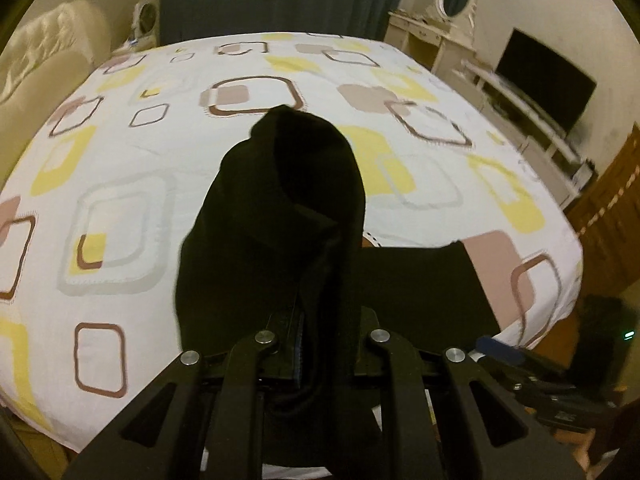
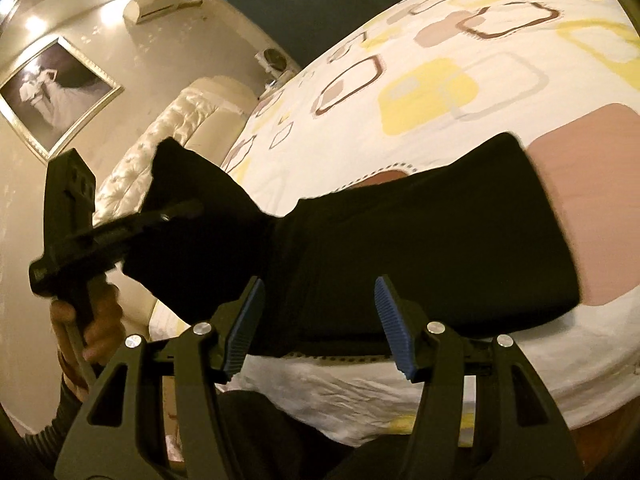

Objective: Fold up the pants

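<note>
Black pants [image 1: 272, 208] lie across the near edge of a bed [image 1: 160, 160] with a patterned sheet. My left gripper [image 1: 320, 320] is shut on one end of them and holds it up in a loose fold; cloth hides its fingertips. In the right wrist view the pants [image 2: 420, 240] stretch flat to the right, and the left gripper [image 2: 176, 210], gripped by a hand [image 2: 96, 320], lifts their left end. My right gripper [image 2: 320, 328] is open just over the pants' near edge, its blue pads [image 2: 244, 320] apart and pressing on nothing.
A padded cream headboard [image 1: 48, 52] bounds the bed's left end. A dressing table with an oval mirror [image 1: 440, 32] and a dark TV [image 1: 544, 84] stand to the right. A framed picture [image 2: 56, 92] hangs on the wall. The sheet [image 2: 440, 80] beyond the pants is bare.
</note>
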Tool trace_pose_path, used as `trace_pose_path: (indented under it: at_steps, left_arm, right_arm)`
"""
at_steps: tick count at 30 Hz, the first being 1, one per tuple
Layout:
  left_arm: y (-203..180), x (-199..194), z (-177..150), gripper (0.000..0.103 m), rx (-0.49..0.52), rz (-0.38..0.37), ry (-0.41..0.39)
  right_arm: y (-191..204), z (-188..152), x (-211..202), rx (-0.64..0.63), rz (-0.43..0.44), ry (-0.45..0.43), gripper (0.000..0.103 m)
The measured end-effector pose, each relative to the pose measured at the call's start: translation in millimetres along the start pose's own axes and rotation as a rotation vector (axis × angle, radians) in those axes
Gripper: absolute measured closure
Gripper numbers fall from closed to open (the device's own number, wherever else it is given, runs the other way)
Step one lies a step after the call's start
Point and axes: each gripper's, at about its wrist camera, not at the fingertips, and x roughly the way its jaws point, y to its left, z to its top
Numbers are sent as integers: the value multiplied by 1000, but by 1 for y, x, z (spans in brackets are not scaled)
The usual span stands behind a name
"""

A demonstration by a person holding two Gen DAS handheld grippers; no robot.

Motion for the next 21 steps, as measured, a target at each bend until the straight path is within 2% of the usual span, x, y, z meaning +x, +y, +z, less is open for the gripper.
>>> trace_pose_path:
  at_steps: [8, 21]
  left_arm:
    - [-54, 53, -19, 89, 85, 86, 38]
    - [-88, 111, -48, 89, 114, 162, 91]
  right_arm:
    - [-26, 12, -14, 80, -11, -63, 46]
    - [-62, 19, -29, 177, -21, -120, 46]
